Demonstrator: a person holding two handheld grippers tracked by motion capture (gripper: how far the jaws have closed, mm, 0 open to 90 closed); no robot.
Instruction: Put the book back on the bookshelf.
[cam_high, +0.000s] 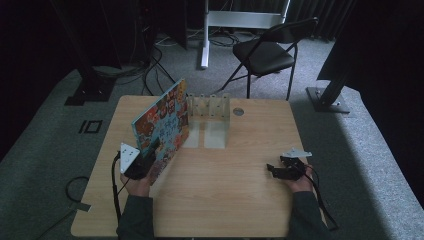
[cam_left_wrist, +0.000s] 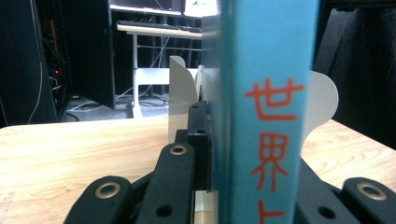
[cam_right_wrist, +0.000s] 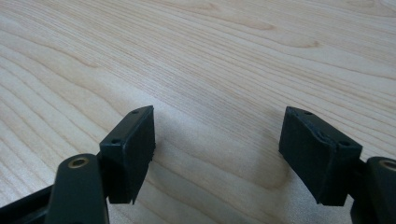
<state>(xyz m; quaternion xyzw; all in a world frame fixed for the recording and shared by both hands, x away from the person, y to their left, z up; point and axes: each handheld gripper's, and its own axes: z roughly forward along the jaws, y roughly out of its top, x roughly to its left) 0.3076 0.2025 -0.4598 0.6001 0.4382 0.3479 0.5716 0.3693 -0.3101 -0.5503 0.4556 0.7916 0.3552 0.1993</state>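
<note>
We're holding a picture book upright w/ the left gripper; the jaws are clamped on it near its lower near corner, and in the left gripper view the turquoise spine w/ red characters is rising straight up between them. The book is standing on edge on the tabletop, tilted a bit, its long axis running away from us toward the white slotted book rack at the far middle of the tabletop. The book's far end is reaching the rack's left side; whether it's touching a divider we can't tell.

The key relation, as we're judging it: the rack is lying ahead of the left gripper and slightly to its right, along the book's own length. So the next move looks like a push forward along that axis w/ the spine kept vertical so it's lining up w/ a slot betw. the dividers. In the left gripper view white rack plates are showing on both sides of the spine, so alignment seems close.

The right gripper is resting low at the right side, jaws spread apart w/ nothing betw. them, just bare wood. It's well apart from book and rack; the left hand is clearly the nearer one.
</note>
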